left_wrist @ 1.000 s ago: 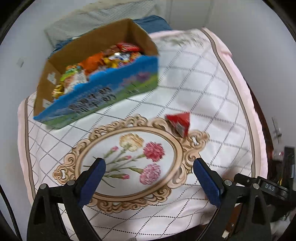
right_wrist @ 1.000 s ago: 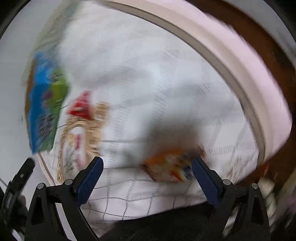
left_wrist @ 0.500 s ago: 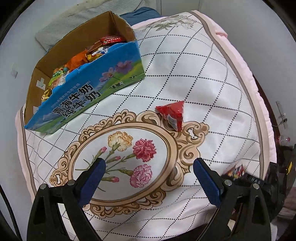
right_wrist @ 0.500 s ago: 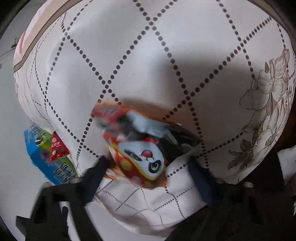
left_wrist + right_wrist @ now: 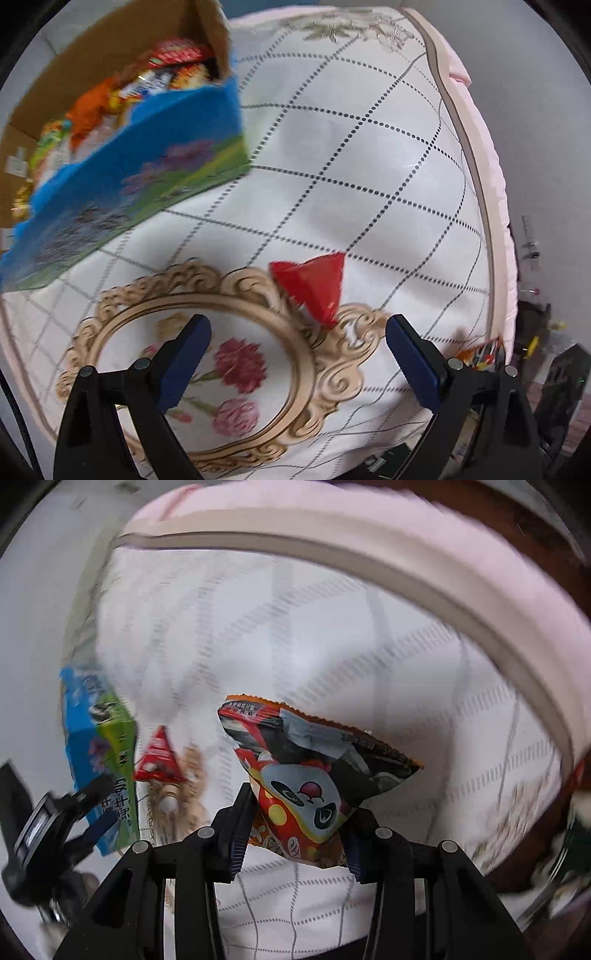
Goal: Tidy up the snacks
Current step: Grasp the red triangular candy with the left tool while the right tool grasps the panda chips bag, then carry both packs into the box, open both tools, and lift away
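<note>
The right tool (image 5: 295,834) is closing its jaws on a panda-printed snack packet (image 5: 310,775), which is pinched at its lower end and held above the quilted cloth (image 5: 332,646). The left tool (image 5: 297,354) hangs spread wide with nothing between its fingers, over the flower medallion (image 5: 207,354) on the cloth. Just beyond it lies a red triangular packet (image 5: 314,284) — and farther off, to the left, a blue cardboard box (image 5: 125,173) full of snacks.
</note>
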Tool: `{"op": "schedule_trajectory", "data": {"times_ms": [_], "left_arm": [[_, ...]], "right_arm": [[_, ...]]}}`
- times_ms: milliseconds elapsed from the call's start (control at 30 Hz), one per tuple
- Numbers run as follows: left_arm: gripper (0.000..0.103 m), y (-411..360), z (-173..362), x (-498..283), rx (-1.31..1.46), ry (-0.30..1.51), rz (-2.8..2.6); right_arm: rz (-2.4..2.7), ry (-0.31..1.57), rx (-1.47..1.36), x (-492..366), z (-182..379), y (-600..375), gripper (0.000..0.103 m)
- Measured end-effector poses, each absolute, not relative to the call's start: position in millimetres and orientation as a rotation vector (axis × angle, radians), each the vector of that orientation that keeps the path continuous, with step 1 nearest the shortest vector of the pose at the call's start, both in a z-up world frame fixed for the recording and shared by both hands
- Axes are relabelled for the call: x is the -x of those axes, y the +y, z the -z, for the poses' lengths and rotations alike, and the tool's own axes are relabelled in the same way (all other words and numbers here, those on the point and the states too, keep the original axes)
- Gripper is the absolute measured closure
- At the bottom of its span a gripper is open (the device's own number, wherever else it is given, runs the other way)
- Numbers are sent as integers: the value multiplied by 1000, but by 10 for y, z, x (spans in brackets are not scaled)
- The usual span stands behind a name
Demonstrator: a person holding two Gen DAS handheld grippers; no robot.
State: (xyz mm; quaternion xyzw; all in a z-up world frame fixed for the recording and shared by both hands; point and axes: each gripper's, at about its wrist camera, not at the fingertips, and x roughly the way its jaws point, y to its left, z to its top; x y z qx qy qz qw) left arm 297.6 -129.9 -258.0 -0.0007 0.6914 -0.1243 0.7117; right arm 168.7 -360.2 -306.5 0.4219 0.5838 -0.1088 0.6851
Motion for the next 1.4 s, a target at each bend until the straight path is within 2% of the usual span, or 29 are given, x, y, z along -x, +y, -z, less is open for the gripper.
{"op": "schedule_trajectory", "data": {"times_ms": [167, 433, 500, 600, 667, 700, 867, 967, 1067, 1400], "left_arm": [[6, -1374, 2887, -3156, 39, 1629, 299], [6, -1453, 3250, -3206, 54, 1702, 302], [10, -1471, 3288, -3192, 48, 1699, 301], [25, -1503, 3281, -3198, 2, 1664, 290], [49, -1518, 3237, -3206, -32, 1633, 287], [53, -1540, 3212, -3202, -43, 1619, 287], [55, -1550, 3149, -3128, -70, 1577, 281], [55, -1530, 3094, -3009, -78, 1550, 278], [55, -1415, 2985, -2858, -68, 1520, 276], [55, -566, 2286, -2491, 67, 1412, 257]], "right_arm": [[191, 1360, -695, -2340, 2919, -3480, 57], [197, 1438, -577, -2634, 3095, -3447, 55], [197, 1450, -565, -2649, 3106, -3444, 54], [197, 1464, -557, -2666, 3145, -3428, 50], [203, 1469, -553, -2702, 3159, -3388, 46], [208, 1473, -540, -2736, 3188, -3330, 45], [235, 1472, -455, -2762, 3223, -3177, 46], [236, 1438, -410, -2738, 3196, -3095, 55], [192, 1402, -409, -2694, 3122, -3007, 58], [-91, 1308, -321, -2705, 2446, -2172, 59]]}}
